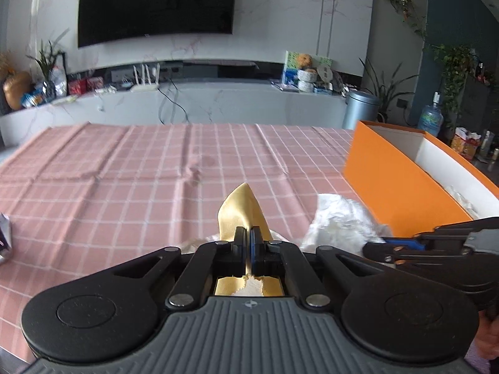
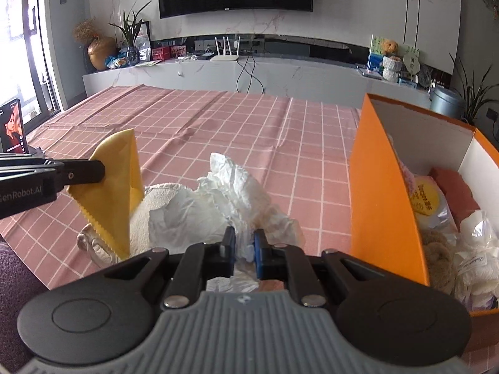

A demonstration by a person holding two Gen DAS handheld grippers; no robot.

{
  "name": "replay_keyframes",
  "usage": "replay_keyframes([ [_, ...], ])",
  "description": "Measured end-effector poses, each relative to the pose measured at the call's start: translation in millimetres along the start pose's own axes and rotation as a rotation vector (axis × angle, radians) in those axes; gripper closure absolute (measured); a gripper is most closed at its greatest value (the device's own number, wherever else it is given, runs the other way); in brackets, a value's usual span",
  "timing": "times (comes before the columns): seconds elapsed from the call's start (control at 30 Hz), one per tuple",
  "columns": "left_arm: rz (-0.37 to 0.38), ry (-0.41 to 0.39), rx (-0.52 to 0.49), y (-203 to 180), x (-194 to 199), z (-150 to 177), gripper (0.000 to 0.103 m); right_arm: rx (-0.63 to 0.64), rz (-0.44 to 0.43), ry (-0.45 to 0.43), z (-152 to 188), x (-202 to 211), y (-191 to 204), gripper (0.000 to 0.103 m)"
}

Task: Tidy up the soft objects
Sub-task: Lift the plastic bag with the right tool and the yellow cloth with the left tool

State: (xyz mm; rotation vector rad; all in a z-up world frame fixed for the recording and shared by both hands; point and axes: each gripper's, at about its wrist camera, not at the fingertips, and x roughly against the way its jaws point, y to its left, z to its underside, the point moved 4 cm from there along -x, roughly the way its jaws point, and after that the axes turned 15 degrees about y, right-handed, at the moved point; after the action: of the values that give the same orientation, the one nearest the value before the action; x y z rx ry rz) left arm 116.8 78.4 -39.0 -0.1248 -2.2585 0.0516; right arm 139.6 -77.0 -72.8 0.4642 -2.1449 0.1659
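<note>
left gripper [image 1: 249, 243]: clamped on yellow cloth [image 2: 117, 187] | right gripper [image 2: 244, 251]: pinching crumpled white paper [image 2: 230, 193] ahead | orange box [image 2: 383, 193] to its right | advice: raise both above rim before releasing.

A table covered by a pink checked tablecloth [image 2: 218, 131], creased in long folds, carries everything. An open orange box [image 2: 383, 199] stands on it at the right, and near the front edge lie a cream towel [image 2: 156, 205], a crumpled white plastic bag [image 2: 230, 193] resting partly against it, and a small shiny metal piece [image 2: 85, 243]. A phone [image 2: 12, 127] stands upright at the far left edge.
</note>
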Motion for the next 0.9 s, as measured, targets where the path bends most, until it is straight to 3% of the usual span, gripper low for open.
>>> replay_keyframes([
  [0.13,0.044,0.056,0.001,-9,-15,13,0.101,-0.032,-0.016,0.077,9,-14,-4,0.090],
  [0.23,0.064,0.092,0.013,-10,-26,20,0.101,-0.076,-0.063,0.119,16,-22,-10,0.075],
  [0.3,0.064,0.106,0.018,-9,-31,23,0.101,-0.098,-0.085,0.120,18,-21,-14,0.044],
  [0.37,0.060,0.119,0.022,-8,-35,26,0.101,-0.111,-0.105,0.111,18,-18,-15,0.027],
  [0.47,0.060,0.134,0.030,-6,-39,30,0.101,-0.094,-0.145,0.112,17,-19,-8,0.016],
  [0.63,0.061,0.149,0.039,-3,-43,34,0.101,-0.068,-0.141,0.165,21,-38,-2,0.016],
  [0.73,0.063,0.158,0.046,-2,-46,35,0.101,-0.100,-0.160,0.164,22,-42,-8,0.029],
  [0.9,0.064,0.166,0.042,-4,-48,35,0.101,-0.045,-0.096,0.143,26,-39,-4,0.058],
])
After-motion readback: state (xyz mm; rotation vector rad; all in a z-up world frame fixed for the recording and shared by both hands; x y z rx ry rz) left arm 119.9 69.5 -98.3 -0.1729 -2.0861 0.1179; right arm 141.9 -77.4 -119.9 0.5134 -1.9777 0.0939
